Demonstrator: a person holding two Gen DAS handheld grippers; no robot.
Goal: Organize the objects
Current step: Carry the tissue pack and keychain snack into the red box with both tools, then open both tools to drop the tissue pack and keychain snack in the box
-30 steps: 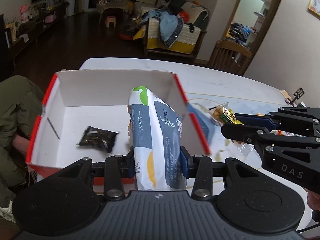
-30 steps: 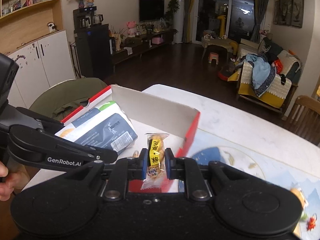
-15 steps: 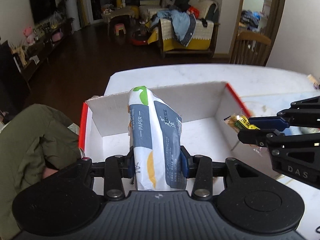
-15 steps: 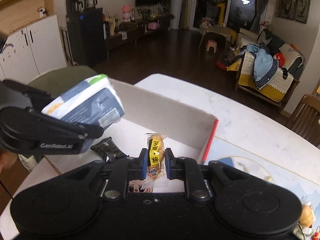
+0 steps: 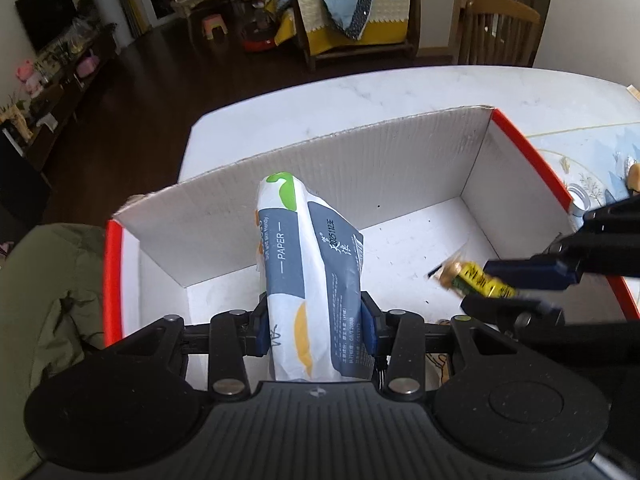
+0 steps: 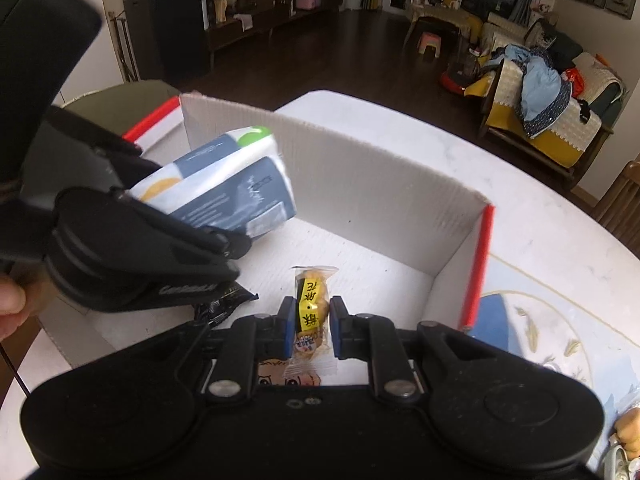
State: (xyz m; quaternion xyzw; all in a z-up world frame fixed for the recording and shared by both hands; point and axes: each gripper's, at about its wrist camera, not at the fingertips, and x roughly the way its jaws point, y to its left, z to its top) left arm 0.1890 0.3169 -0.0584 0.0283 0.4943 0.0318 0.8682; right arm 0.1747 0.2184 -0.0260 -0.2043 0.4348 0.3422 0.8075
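Note:
An open white cardboard box [image 5: 384, 160] with red outer sides sits on the white table. My left gripper [image 5: 314, 328] is shut on a pack of paper tissues [image 5: 308, 272], white and grey-blue, held over the box's left part. In the right wrist view the same tissue pack [image 6: 224, 184] hangs above the box [image 6: 380, 200]. My right gripper [image 6: 312, 328] is shut on a small clear snack packet [image 6: 310, 312] with a yellow label, over the box floor. That snack packet [image 5: 476, 280] shows at the right of the left wrist view. A black packet [image 6: 220, 304] lies in the box.
A patterned blue-and-white mat [image 6: 532, 320] covers the table right of the box, with small items near its edge. An olive-green chair back [image 5: 44, 300] stands left of the box. A wooden chair [image 5: 496, 28] and a sofa piled with clothes [image 5: 344, 4] are beyond the table.
Both grippers have moved down and over the box with their loads; the tissue pack and the snack packet now hang inside the box's outline. The grips have not changed.

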